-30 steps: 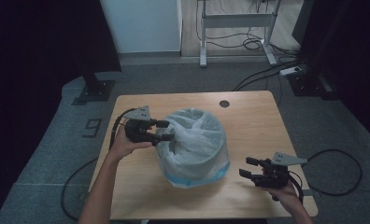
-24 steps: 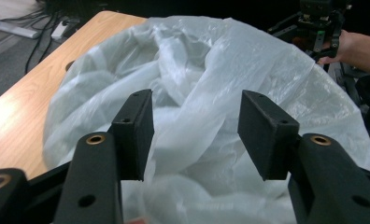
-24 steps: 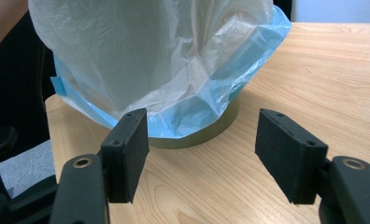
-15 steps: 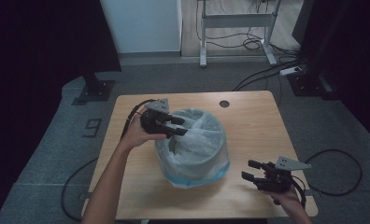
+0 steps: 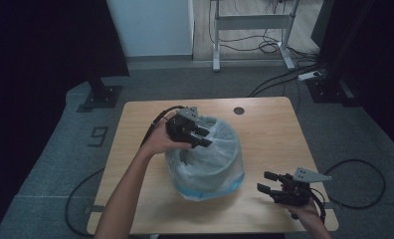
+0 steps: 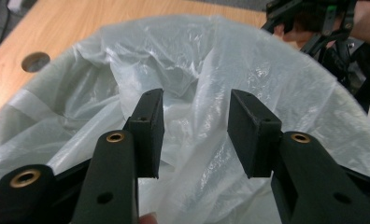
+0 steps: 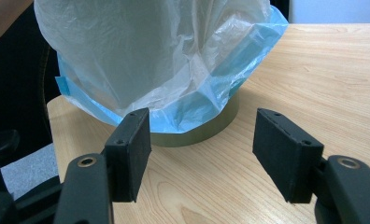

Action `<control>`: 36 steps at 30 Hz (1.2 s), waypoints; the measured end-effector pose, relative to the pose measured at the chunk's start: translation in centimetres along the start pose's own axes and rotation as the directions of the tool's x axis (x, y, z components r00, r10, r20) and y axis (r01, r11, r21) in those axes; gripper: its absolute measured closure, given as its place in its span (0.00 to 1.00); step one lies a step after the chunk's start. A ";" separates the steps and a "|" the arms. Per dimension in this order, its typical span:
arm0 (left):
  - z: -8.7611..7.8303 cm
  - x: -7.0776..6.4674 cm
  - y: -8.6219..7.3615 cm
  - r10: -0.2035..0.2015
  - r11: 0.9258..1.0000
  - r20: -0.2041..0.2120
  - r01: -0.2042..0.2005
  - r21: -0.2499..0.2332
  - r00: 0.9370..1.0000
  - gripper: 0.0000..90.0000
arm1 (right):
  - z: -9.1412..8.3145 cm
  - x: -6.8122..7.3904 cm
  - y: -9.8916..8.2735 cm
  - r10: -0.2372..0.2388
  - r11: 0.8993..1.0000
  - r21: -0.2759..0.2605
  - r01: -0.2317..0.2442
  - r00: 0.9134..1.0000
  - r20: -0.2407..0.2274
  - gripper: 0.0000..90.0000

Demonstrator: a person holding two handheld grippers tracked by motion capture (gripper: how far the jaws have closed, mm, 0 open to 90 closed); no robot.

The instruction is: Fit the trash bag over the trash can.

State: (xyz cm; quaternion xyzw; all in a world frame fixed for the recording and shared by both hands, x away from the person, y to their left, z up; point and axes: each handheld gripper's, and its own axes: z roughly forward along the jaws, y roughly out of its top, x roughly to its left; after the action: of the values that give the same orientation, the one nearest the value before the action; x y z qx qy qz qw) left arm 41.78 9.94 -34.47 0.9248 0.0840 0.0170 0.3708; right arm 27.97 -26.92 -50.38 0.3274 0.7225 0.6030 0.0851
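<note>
Two grippers work at one round grey bin point(image 5: 205, 172) lined with a translucent white plastic bag point(image 5: 212, 149) edged in blue, standing on the wooden table point(image 5: 269, 129). Left gripper point(image 5: 201, 136): fingers point(image 6: 148, 123) have just been closing, now part-spread over the bin's mouth, crumpled liner just beyond them, nothing pinched. Right gripper point(image 5: 267, 182): fingers point(image 7: 129, 144) spread, empty; the bin stands ahead of them, apart.

A lined bin point(image 5: 205, 162) stands on the table point(image 5: 264, 129), its plastic liner point(image 6: 206, 60) folded over the rim. The left gripper point(image 5: 201, 137) hangs over the bin's mouth, liner beneath and beyond its fingers point(image 6: 148, 126). The right gripper point(image 5: 265, 181) sits well apart, the bin's base just ahead of its fingers point(image 7: 129, 149).
</note>
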 end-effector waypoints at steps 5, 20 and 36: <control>1.2 0.1 0.3 0.004 0.997 0.002 -0.004 0.079 1.000 0.63 | 0.2 0.0 -0.1 0.005 1.000 0.004 -0.005 1.000 -0.002 0.41; 0.2 -0.1 1.9 0.010 0.998 0.007 -0.010 0.062 1.000 0.62 | 0.1 -0.2 -0.1 0.004 1.000 0.000 -0.004 1.000 0.001 0.41; 1.1 0.9 4.2 -0.021 1.000 0.031 0.021 0.000 0.999 0.60 | -0.4 -0.3 -0.1 0.005 1.000 -0.008 -0.005 1.000 0.006 0.41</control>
State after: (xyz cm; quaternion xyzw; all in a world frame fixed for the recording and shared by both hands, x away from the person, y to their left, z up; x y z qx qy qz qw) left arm 43.41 6.41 -32.38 0.9240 0.0881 -0.0011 0.3722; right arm 27.94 -27.40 -50.44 0.3306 0.7189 0.6052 0.0870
